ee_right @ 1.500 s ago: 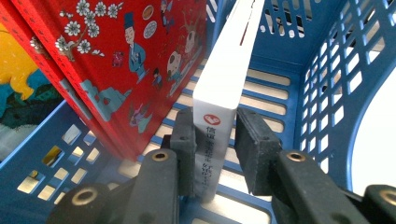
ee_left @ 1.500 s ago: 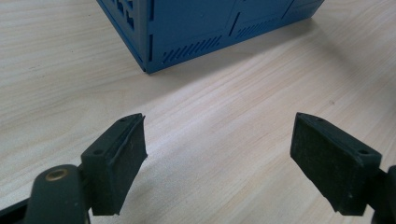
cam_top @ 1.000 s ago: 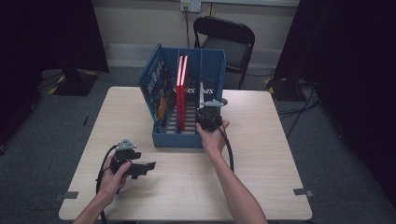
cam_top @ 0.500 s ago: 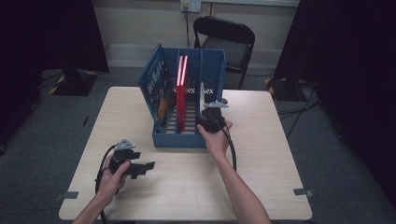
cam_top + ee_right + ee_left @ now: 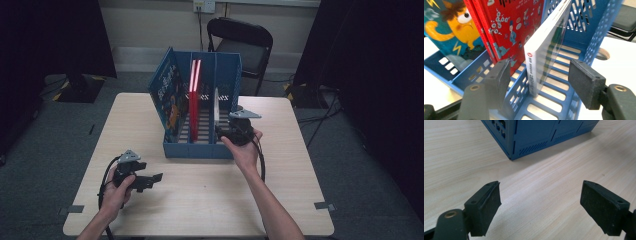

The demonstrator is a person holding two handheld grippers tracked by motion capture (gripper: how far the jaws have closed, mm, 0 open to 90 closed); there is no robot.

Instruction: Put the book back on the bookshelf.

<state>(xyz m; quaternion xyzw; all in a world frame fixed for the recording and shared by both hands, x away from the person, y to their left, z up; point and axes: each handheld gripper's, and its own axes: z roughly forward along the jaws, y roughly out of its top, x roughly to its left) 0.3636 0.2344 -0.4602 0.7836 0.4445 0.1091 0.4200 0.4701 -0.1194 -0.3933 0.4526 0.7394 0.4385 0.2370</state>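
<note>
A blue slotted book rack stands mid-table. In its right compartment a thin white book stands upright; a red book fills the middle one, and a blue cartoon-cover book leans at the left. My right gripper is at the rack's front right corner. In the right gripper view it is open, and its pads flank the white book's spine without touching it. My left gripper rests open low over the table's front left, with bare wood between its pads.
The rack's near corner lies ahead of the left gripper. A black folding chair stands behind the table's far edge. Bare tabletop stretches in front of the rack. A round cable hole sits right of the rack.
My right gripper has eased slightly toward the near right side of the rack. The left gripper and the books have stayed where they were.
</note>
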